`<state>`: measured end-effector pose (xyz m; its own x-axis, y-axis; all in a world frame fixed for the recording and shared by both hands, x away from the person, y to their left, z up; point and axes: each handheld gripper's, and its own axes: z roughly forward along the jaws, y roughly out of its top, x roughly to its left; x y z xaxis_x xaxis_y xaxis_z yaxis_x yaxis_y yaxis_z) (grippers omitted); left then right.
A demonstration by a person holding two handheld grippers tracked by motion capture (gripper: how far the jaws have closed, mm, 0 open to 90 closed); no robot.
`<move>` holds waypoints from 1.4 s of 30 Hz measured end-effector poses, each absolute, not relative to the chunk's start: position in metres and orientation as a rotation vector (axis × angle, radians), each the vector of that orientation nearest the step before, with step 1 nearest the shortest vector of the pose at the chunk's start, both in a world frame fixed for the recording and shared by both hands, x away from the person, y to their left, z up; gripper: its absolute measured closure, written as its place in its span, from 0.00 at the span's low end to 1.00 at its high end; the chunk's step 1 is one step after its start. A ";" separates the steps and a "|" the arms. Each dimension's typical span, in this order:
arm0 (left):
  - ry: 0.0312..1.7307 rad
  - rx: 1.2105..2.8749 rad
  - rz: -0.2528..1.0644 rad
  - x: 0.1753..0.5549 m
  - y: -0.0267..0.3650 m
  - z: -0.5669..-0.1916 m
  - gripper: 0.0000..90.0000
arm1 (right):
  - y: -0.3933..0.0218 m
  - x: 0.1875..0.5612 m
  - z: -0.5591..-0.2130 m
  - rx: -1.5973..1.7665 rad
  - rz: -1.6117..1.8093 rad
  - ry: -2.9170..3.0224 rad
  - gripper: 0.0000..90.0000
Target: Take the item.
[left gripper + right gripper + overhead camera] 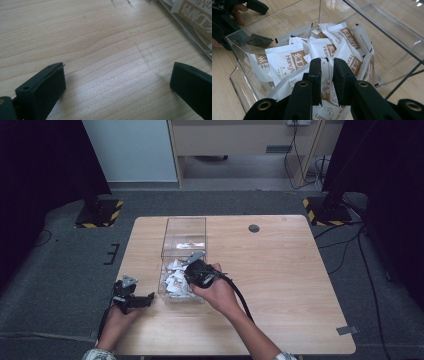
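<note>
Right gripper (327,72) jaws nearly shut on one sachet (325,75) inside the box (184,227), not lifted. Left gripper (117,82) wide open, empty, near the worktop's (280,270) left edge.

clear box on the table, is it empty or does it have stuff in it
Not empty: the clear box holds a heap of white sachets piled in its near end.

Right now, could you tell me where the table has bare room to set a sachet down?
The widest bare wood lies right of the clear box, out to the table edge, and along the near edge. It is crowded inside the box, where the right gripper closes on a sachet, and by the left gripper.
</note>
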<state>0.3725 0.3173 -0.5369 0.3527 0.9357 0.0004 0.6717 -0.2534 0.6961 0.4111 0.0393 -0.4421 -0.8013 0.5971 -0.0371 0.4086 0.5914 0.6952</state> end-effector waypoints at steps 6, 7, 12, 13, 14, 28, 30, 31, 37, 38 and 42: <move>1.393 2.015 0.565 0.373 0.317 -0.537 0.00 | 0.039 0.413 -0.444 0.833 1.001 2.561 0.88; 1.393 2.015 0.565 0.373 0.317 -0.537 0.00 | 0.039 0.413 -0.445 0.832 0.996 2.564 0.89; 1.393 2.014 0.565 0.373 0.317 -0.537 0.00 | 0.040 0.413 -0.445 0.821 0.993 2.577 0.94; 1.393 2.015 0.565 0.373 0.317 -0.537 0.00 | 0.039 0.413 -0.445 0.822 0.993 2.576 0.95; 1.393 2.015 0.565 0.373 0.317 -0.537 0.00 | 0.039 0.414 -0.446 0.832 0.988 2.578 0.95; 1.393 2.014 0.565 0.373 0.317 -0.537 0.00 | 0.036 0.413 -0.440 0.825 1.035 2.559 1.00; 1.393 2.014 0.565 0.373 0.317 -0.537 0.00 | 0.033 0.412 -0.436 0.822 1.060 2.549 1.00; 1.393 2.014 0.565 0.373 0.317 -0.537 0.00 | 0.033 0.412 -0.436 0.822 1.060 2.549 1.00; 1.393 2.015 0.565 0.373 0.317 -0.537 0.00 | 0.030 0.411 -0.427 0.819 1.096 2.530 1.00; 1.393 2.015 0.565 0.373 0.317 -0.537 0.00 | 0.030 0.411 -0.427 0.819 1.096 2.530 1.00; 1.393 2.015 0.565 0.373 0.317 -0.537 0.00 | 0.028 0.409 -0.419 0.818 1.133 2.513 1.00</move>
